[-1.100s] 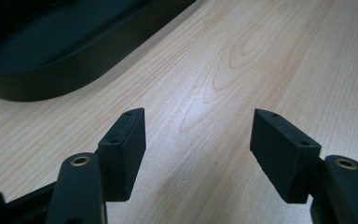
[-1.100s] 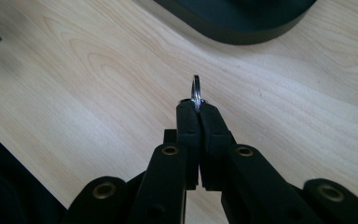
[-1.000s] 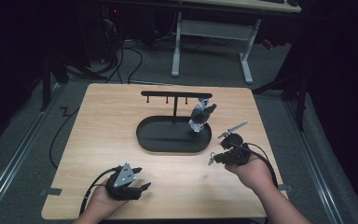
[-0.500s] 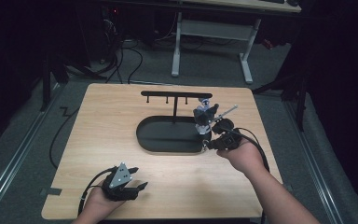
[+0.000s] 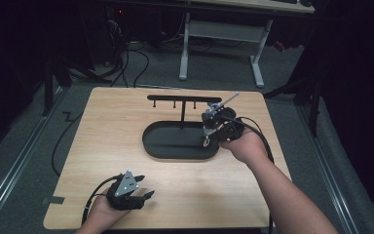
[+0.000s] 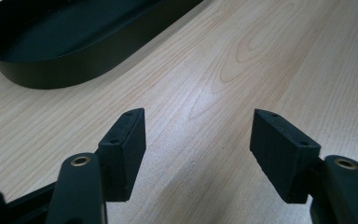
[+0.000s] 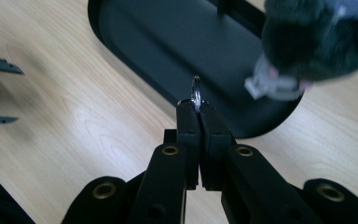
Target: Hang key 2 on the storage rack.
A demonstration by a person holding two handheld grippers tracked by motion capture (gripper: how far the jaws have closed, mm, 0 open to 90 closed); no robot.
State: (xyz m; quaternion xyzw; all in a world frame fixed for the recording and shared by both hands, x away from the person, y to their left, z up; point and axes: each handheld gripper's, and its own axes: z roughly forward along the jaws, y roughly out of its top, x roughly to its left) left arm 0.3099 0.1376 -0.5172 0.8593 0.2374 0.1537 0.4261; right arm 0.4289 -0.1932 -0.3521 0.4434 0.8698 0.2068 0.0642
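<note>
high: above near side, looks forward-down on whole table [image 5: 102, 126] | left gripper view: low, close over wood, toward tray [image 6: 65, 70] | right gripper view: close above tray [image 7: 168, 42] rim | shared: tray, tabletop

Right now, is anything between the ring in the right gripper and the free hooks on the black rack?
Nothing visible blocks it. The right gripper is shut on a metal ring over the black tray's right end. A dark fuzzy keychain hangs beside it, so the rack's hooks farther left look open.
</note>
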